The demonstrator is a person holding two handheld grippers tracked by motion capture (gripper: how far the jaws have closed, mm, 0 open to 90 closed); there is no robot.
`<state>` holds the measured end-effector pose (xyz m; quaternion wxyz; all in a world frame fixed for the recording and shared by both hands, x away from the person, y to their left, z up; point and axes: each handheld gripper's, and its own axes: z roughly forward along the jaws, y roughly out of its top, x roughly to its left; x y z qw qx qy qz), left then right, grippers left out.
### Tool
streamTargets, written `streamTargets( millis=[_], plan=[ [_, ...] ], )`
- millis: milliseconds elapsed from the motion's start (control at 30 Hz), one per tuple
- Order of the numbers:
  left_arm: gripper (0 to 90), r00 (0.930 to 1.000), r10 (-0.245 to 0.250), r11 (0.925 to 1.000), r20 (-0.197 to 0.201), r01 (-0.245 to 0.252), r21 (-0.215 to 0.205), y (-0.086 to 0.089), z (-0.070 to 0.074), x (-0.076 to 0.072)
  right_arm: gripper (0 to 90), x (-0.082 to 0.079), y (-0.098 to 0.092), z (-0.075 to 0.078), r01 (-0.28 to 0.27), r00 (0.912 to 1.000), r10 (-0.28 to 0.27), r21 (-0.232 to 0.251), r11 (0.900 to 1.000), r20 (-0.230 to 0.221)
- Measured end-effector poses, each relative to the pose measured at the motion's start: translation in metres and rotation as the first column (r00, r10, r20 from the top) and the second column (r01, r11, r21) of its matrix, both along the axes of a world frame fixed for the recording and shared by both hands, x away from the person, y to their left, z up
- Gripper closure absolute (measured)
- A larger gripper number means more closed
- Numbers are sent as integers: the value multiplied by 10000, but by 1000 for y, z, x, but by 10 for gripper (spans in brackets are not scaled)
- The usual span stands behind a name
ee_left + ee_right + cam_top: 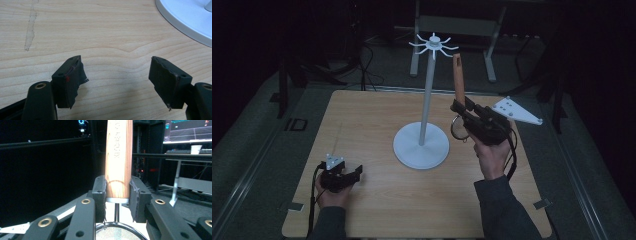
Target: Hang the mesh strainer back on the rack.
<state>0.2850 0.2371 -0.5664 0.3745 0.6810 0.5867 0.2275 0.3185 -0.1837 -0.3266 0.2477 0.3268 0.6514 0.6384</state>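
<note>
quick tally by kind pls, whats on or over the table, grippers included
grippers: 2, left gripper fingers open and low over the table, right gripper raised
white hook stand: 1
wooden-handled strainer: 1, handle clamped in the right gripper's fingers, mesh end down
total: 4

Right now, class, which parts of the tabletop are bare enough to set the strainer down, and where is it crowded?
Bare wood lies left of the white stand base, up to the table's far-left corner, and along the near edge between the left gripper and the sleeves. It is crowded at right, where the right gripper holds the wooden-handled strainer beside the stand.
</note>
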Motion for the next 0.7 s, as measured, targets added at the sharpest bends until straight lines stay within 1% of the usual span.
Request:
streamTargets(
  millis=[167,267,500,700],
  plan=[
    [277,10000,1,10000,3,-1,8,0,0,0,694,4,2,0,-57,10000,57,36,10000,-56],
    [277,10000,-9,10000,4,9,0,0,0,0,694,8,3,1,-212,9996,215,198,9996,-166],
    [277,10000,0,10000,8,0,-13,0,0,0,694,16,4,1,-318,9989,328,289,9991,-340],
    [277,10000,1,10000,-2,-1,-24,0,0,0,694,22,6,2,-515,9972,533,353,9981,-518]
  ],
)
